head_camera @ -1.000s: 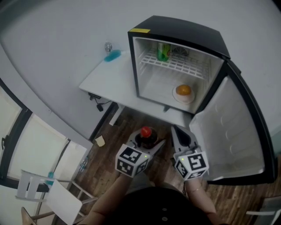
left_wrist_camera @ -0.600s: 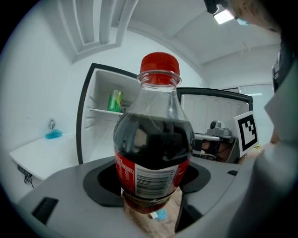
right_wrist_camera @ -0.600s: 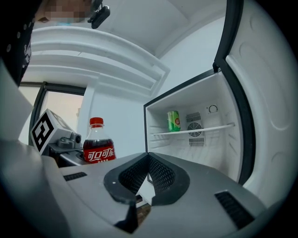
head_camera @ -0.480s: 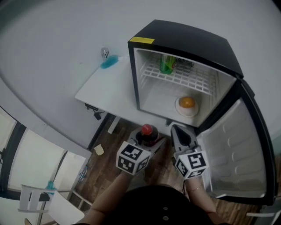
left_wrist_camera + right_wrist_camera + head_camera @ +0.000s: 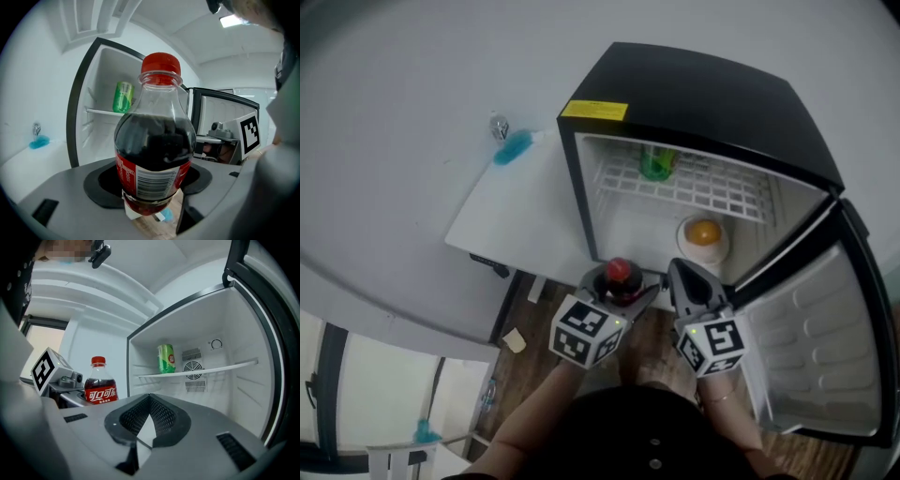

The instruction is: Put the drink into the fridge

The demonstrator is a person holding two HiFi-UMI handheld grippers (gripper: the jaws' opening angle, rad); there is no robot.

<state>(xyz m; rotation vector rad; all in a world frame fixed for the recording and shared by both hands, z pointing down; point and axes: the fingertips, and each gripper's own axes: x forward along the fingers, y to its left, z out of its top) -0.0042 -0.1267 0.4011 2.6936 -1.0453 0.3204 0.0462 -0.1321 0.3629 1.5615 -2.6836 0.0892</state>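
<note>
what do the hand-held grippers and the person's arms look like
The left hand-held gripper and the right hand-held gripper both have smooth grey bodies with black pads; the right one's pads show a mesh texture. Each carries a white cube with black square markers and a small green light. No cables show. The person wears a dark top, with the forearms uncovered.

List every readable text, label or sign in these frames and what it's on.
"可口可乐": white on the red label of the cola bottle.
Barcode and small print on that label, in the left gripper view: too small to read.
Yellow sticker on top of the fridge: blurred, unreadable.
Green can on the shelf: print unreadable.
Marker cubes: square patterns only, no words.
</note>
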